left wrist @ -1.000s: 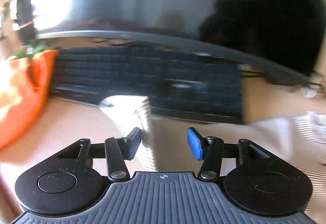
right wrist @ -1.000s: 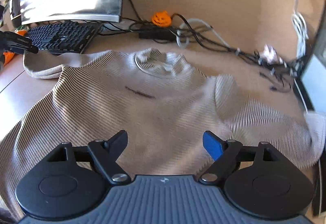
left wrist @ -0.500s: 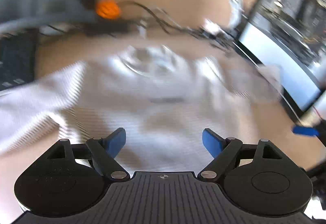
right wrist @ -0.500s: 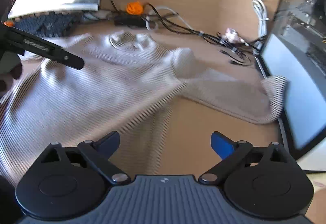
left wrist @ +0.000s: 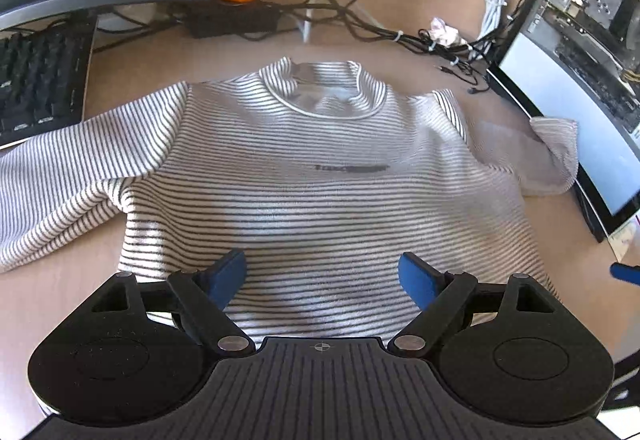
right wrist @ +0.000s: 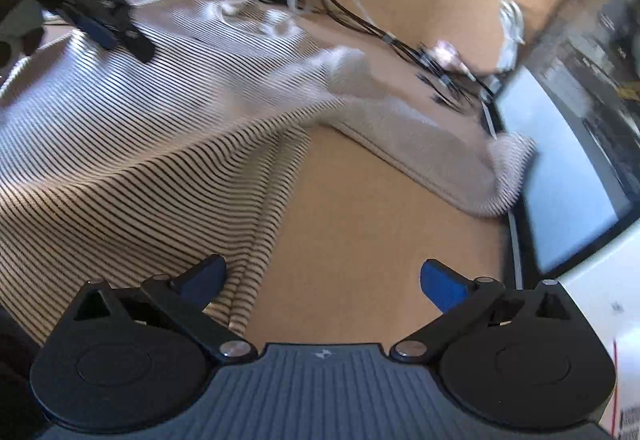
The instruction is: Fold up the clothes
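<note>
A: What are you working over right now?

B: You are holding both tools above the desk [left wrist: 52, 304], where the striped shirt [left wrist: 320, 176] is lying spread face up, collar pointing away from you. Its body is sitting directly ahead of and under your left gripper [left wrist: 322, 274]. One sleeve is trailing off to that gripper's left, toward the keyboard [left wrist: 36, 84]; the other is stretching to its right, cuff resting against the monitor [left wrist: 580, 128].

A: And the grips?

B: Both are released. Your left gripper's jaws are standing wide apart over the lower chest, holding nothing. Your right gripper [right wrist: 322, 280] is also spread, with the shirt's side edge just inside its left finger and bare desk ahead.

A: So which step are you in?

B: I judge you are still laying out and lining up; no fold is showing yet.

A: What is the next move asking of you?

B: Probably reaching forward and to the right with the right gripper to the far sleeve [right wrist: 420, 144], pinching near the cuff, and carrying it across the chest while avoiding the cables [right wrist: 360, 20] beyond it.
</note>
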